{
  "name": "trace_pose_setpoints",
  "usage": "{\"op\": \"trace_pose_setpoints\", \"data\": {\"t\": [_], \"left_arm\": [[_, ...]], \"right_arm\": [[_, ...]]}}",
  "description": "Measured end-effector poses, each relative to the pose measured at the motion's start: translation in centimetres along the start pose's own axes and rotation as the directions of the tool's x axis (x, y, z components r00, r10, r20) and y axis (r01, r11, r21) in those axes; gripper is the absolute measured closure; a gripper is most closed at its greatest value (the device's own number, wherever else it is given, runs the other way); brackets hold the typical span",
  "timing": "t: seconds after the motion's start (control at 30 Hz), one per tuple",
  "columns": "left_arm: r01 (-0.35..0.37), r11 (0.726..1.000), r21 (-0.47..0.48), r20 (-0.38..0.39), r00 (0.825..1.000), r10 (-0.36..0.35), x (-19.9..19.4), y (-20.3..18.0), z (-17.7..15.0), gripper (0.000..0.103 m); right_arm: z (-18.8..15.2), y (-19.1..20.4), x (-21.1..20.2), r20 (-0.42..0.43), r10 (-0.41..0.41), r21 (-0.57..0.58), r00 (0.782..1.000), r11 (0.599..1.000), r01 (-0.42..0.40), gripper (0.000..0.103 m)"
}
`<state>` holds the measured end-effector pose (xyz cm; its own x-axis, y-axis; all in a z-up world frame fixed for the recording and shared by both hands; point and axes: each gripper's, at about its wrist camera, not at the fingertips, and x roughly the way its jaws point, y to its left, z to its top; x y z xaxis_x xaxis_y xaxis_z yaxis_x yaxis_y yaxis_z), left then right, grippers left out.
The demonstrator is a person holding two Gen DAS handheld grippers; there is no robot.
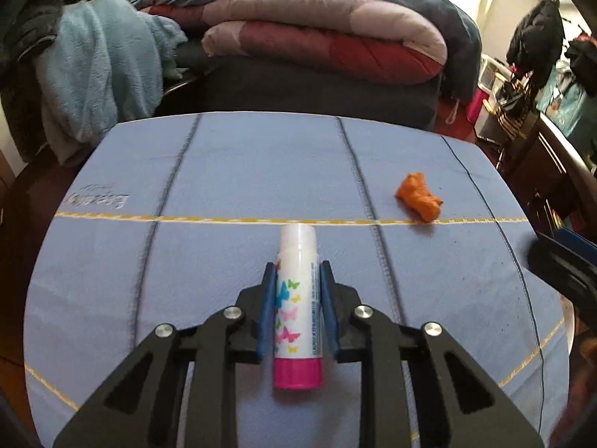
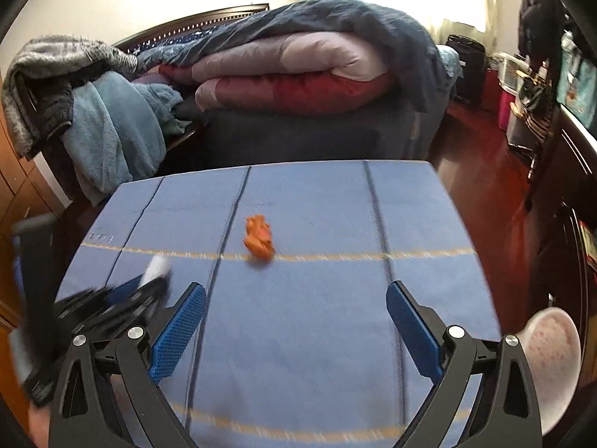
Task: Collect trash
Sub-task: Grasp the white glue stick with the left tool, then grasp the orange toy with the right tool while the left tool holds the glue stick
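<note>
Left wrist view: left gripper (image 1: pixel 297 267) pinching a glue stick (image 1: pixel 297 306), jaws pressed against both sides of the white barrel about midway, pink base toward the camera, white cap pointing away. Stick lying along the blue cloth (image 1: pixel 231 171) that covers the bench. Probably light, rigid and smooth plastic; round and slick, so likely to roll or slip if pinched near an end. Middle of the barrel looks like the right hold, squarely across. Farther off and to the right, a crumpled orange scrap (image 1: pixel 418 196) resting on the cloth near the yellow stitched line, well apart from the stick. Looks soft, weightless, easily crushed; any pinch across its bulk should do. No bin visible here.

Right wrist view: right gripper (image 2: pixel 296 319) hovering over the cloth with jaws spread wide, nothing between them. Orange scrap ahead of the jaws, slightly left of centre, untouched. Left gripper blurred at lower left, white tip of the stick poking out of it. Pale round container (image 2: pixel 550 364) at the lower right, beside the bench edge; speckled inside, contents hard to tell, apparently empty in the part shown. Possibly the place for the trash.
</note>
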<state>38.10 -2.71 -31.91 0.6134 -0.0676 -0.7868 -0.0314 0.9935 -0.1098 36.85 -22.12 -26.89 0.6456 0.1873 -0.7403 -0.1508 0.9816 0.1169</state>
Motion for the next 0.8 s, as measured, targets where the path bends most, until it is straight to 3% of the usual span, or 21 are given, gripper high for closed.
{"op": "trace_pose_setpoints", "data": {"t": [0.1, 0.37, 0.6, 0.67, 0.7, 0.8], "left_arm": [[-0.004, 1.000, -0.023, 0.018, 1.000, 0.004, -0.8, 1.6, 0.1, 0.079], [0.006, 0.999, -0.051, 0.033, 0.999, -0.005, -1.7, 3.9, 0.5, 0.079], [0.017, 0.998, -0.059, 0.034, 0.999, -0.015, -1.7, 4.2, 0.6, 0.079], [0.017, 0.998, -0.059, 0.033, 0.999, -0.015, -1.6, 4.2, 0.5, 0.079], [0.024, 0.998, -0.063, 0.032, 0.999, -0.022, -1.6, 4.2, 0.5, 0.079], [0.053, 0.996, -0.074, 0.021, 0.998, -0.051, -1.4, 4.2, 0.4, 0.079]], "right_arm": [[0.8, 1.5, 2.5, -0.017, -0.010, -0.024, 1.000, 1.000, 0.010, 0.008], [2.3, 4.4, 7.8, -0.071, -0.063, -0.079, 0.996, 0.995, 0.058, 0.024], [2.1, 4.7, 8.9, -0.099, -0.083, -0.094, 0.992, 0.993, 0.074, 0.051], [2.1, 4.6, 8.9, -0.104, -0.065, -0.090, 0.992, 0.994, 0.055, 0.064], [2.1, 4.6, 8.8, -0.106, -0.060, -0.090, 0.993, 0.995, 0.050, 0.078], [1.8, 4.8, 8.4, -0.114, -0.056, -0.107, 0.992, 0.993, 0.044, 0.079]]}}
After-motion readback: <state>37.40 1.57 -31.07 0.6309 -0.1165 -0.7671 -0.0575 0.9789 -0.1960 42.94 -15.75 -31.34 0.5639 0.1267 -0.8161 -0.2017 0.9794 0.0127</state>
